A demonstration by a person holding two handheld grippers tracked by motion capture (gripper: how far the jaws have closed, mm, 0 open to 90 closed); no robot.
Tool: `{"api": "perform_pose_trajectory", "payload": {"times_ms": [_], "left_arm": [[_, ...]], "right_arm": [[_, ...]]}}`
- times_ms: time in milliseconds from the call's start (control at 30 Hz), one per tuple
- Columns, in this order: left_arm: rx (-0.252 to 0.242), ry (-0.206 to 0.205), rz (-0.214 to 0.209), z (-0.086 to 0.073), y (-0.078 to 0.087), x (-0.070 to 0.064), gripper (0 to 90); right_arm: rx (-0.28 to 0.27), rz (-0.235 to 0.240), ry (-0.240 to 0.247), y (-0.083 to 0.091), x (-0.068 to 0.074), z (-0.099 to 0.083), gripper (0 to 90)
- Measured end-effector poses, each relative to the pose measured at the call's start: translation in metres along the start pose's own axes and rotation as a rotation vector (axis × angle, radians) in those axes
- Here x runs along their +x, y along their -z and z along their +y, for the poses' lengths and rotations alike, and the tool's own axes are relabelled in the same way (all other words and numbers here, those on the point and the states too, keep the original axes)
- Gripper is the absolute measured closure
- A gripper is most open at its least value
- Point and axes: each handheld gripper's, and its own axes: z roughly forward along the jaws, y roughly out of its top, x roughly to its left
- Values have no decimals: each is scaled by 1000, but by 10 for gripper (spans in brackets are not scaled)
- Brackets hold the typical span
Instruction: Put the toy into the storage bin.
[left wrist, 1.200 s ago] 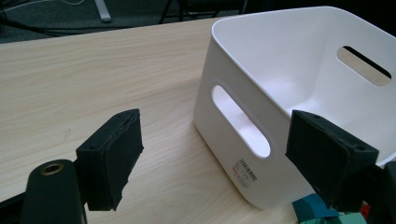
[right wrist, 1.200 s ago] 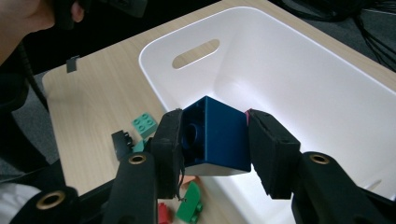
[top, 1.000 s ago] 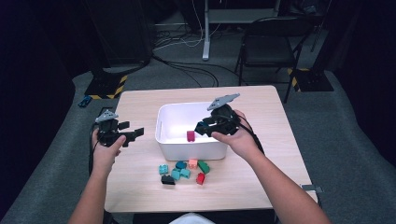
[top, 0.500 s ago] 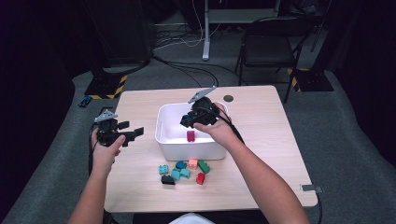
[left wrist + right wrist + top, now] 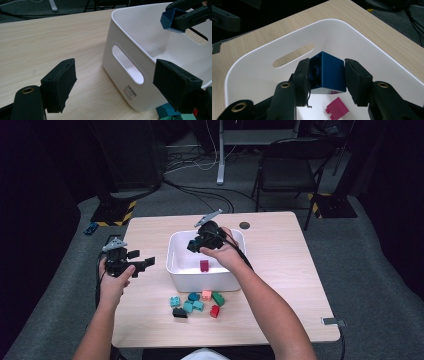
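The left hand-held gripper (image 5: pixel 142 264) hovers at about nine o'clock over the pale wooden counter (image 5: pixel 280 270), jaws spread wide with nothing between them, just beside the white plastic bin (image 5: pixel 172 265) with slot handles. At the centre, the right hand-held gripper (image 5: pixel 327 75) is clamped on a dark blue plastic building block (image 5: pixel 329 72), held above the bin's open top. A magenta plastic block (image 5: pixel 337 109) lies on the bin floor below. At six o'clock of the bin, a cluster of small teal, green, orange, red and black blocks (image 5: pixel 197 303) sits on the counter
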Motion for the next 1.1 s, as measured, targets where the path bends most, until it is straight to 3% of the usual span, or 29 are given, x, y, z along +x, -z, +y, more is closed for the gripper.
{"api": "perform_pose_trajectory", "payload": {"times_ms": [400, 500, 633, 833, 1100], "left_arm": [[4, 5, -2, 0, 2, 3, 184], [3, 6, -2, 0, 2, 3, 184], [4, 5, -1, 0, 2, 3, 184], [4, 4, 1, 0, 2, 3, 184], [6, 2, 6, 0, 2, 3, 186]], "right_arm": [[84, -11, -18, -18, -10, -5, 558], [85, -16, -24, -19, -10, -5, 489], [80, -28, -20, -18, -9, -5, 474], [53, -30, -21, -2, -5, -2, 458], [17, -42, 3, 33, 4, -1, 453]]}}
